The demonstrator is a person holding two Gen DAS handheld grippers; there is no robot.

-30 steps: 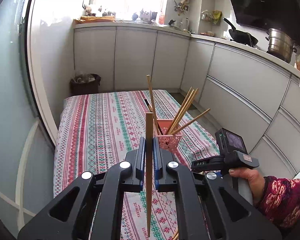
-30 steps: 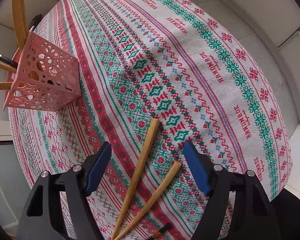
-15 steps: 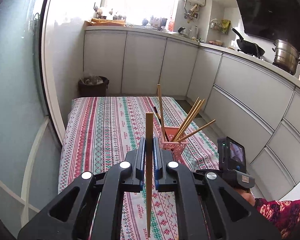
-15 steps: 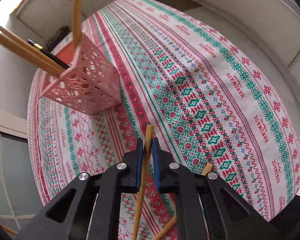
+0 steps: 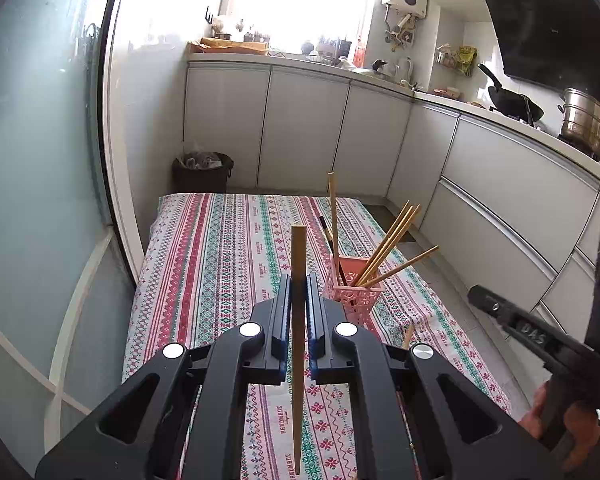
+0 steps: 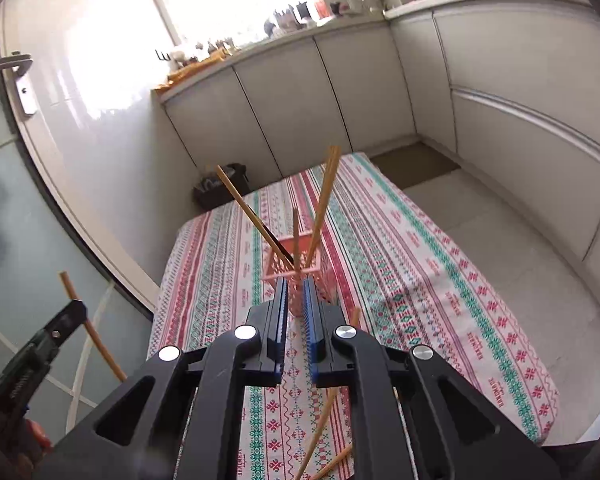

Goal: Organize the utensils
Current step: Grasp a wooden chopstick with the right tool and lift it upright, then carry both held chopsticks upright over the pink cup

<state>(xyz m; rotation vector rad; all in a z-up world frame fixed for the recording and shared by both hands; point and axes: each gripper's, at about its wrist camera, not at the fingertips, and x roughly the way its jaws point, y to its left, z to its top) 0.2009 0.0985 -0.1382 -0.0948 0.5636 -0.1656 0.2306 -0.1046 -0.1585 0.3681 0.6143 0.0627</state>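
Left gripper [image 5: 299, 312]: one, jaws drawn in tight on one wooden chopstick [image 5: 298, 264], which stands upright between the blue pads, its squared top above the fingers and its thin tip hanging below them, over the striped tablecloth [image 5: 220, 264]. Right gripper [image 6: 295, 304]: one, jaws narrow, with a slim gap between the blue pads; a second held chopstick [image 6: 296, 236] rises in line with that gap and a slanted length shows below the fingers, though whether the pads truly pinch it cannot be told from this view. Pink lattice holder [image 5: 354, 294]: one, square, upright on the cloth, just right of and beyond the left gripper's fingers. Contents of holder, left wrist view: five pale wooden chopsticks [image 5: 392, 236], one near upright at the left and four fanned toward the right, plus one dark chopstick [image 5: 330, 240] leaning left. Loose chopsticks on the cloth [image 6: 332, 462]: at least one, lying near the table's close end in the right wrist view; a further end [image 5: 408, 334] shows beside the holder in the left wrist view. Surroundings: one dark waste bin [image 5: 203, 172] on the floor beyond the table, one wok [image 5: 514, 104] and one steel pot [image 5: 584, 122] on the counter at the right
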